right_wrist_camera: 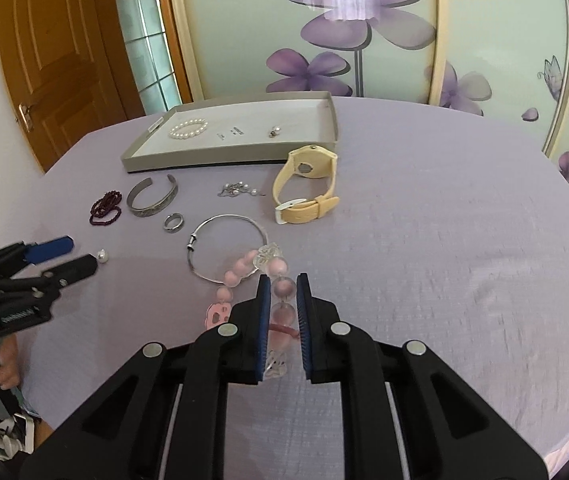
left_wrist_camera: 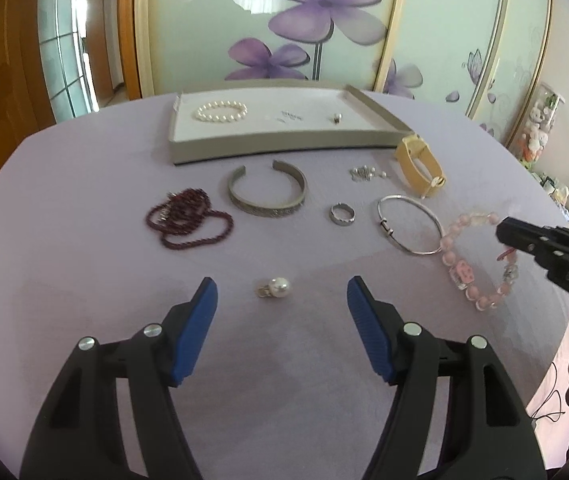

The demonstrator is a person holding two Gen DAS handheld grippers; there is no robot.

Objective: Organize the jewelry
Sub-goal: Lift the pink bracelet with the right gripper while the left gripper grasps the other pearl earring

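Two tools over jewelry scattered on a lavender desk, tray at the far edge.

The left tool (left_wrist_camera: 282, 294) is spread wide, holding nothing, with a pearl pendant (left_wrist_camera: 274, 288) lying on bare cloth just ahead between its blue pads. The right tool (right_wrist_camera: 284, 292) is nearly closed, its pads flanking the pink bead bracelet (right_wrist_camera: 280, 286); whether they press the beads cannot be told. Just beyond that bracelet lies a thin silver bangle (right_wrist_camera: 226, 250), touching it. Farther out sit a ring (right_wrist_camera: 174, 223), a silver cuff (right_wrist_camera: 152, 196), dark red beads (right_wrist_camera: 104, 206), small earrings (right_wrist_camera: 238, 190) and a cream watch (right_wrist_camera: 308, 184). Farthest, the grey tray (right_wrist_camera: 188, 160) holds a pearl bracelet (right_wrist_camera: 188, 129). Open cloth spreads right of the right tool.
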